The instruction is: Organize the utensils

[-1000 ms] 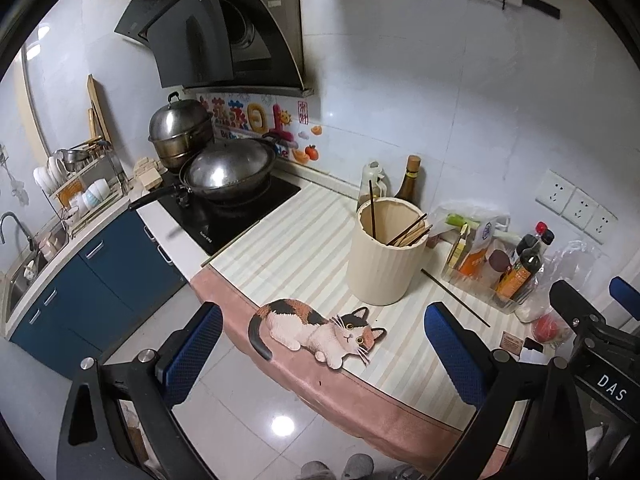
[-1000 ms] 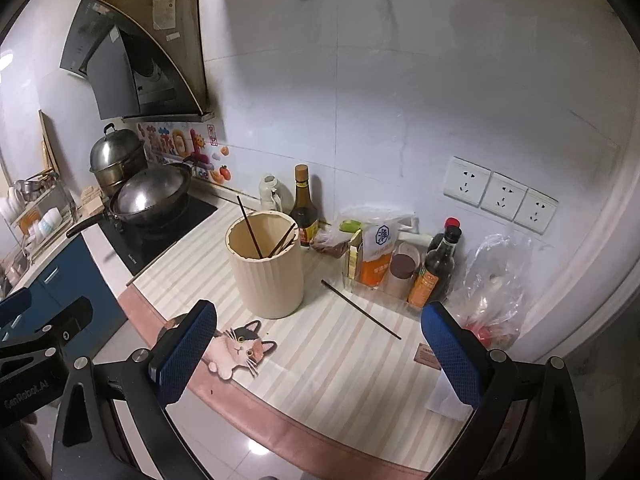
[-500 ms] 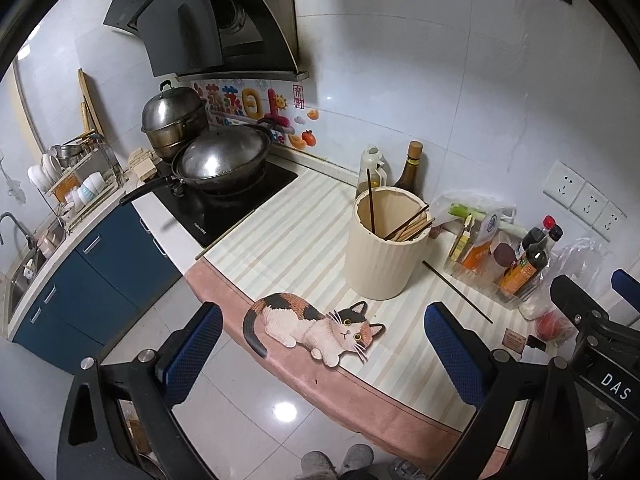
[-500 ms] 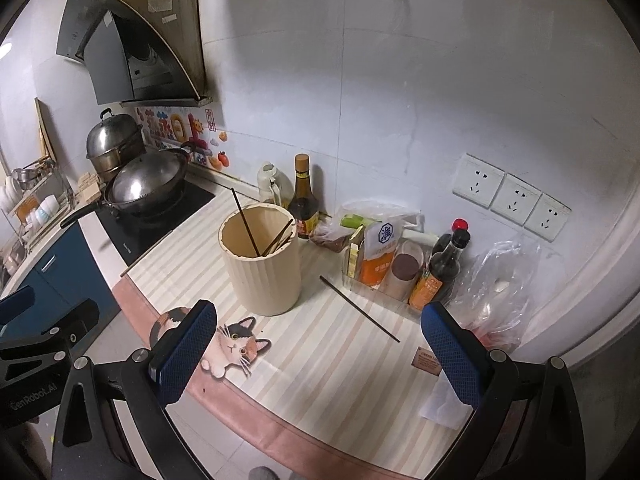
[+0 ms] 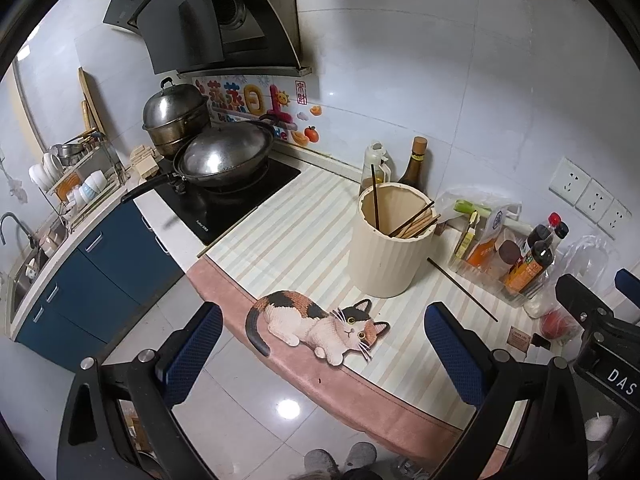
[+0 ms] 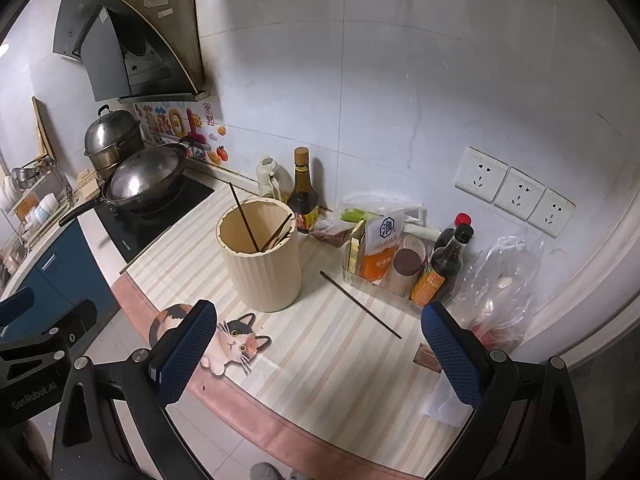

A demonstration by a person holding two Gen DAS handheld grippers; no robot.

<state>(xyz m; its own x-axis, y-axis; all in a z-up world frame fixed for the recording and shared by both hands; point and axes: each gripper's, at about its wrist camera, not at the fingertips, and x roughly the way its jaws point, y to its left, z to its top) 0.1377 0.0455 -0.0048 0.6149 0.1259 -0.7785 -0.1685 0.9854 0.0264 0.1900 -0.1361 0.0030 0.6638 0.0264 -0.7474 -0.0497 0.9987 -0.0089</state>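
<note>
Chopstick (image 6: 360, 305) lies loose on the striped desk (image 6: 328, 352) between the cream holder (image 6: 262, 258) and the condiment tray, ahead of the right hand-held gripper (image 6: 320, 354). Both it and the left hand-held gripper (image 5: 320, 354) hang wide open, empty.

Home kitchen: wok (image 5: 224, 156) (on hob), range hood (image 5: 208, 20).

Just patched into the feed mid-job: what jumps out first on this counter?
The cream ribbed utensil holder stands mid-counter with several chopsticks leaning inside. One dark chopstick lies loose on the striped mat to its right, beside the condiment tray. Both the left gripper and the right gripper are open, above the counter's front edge.
</note>
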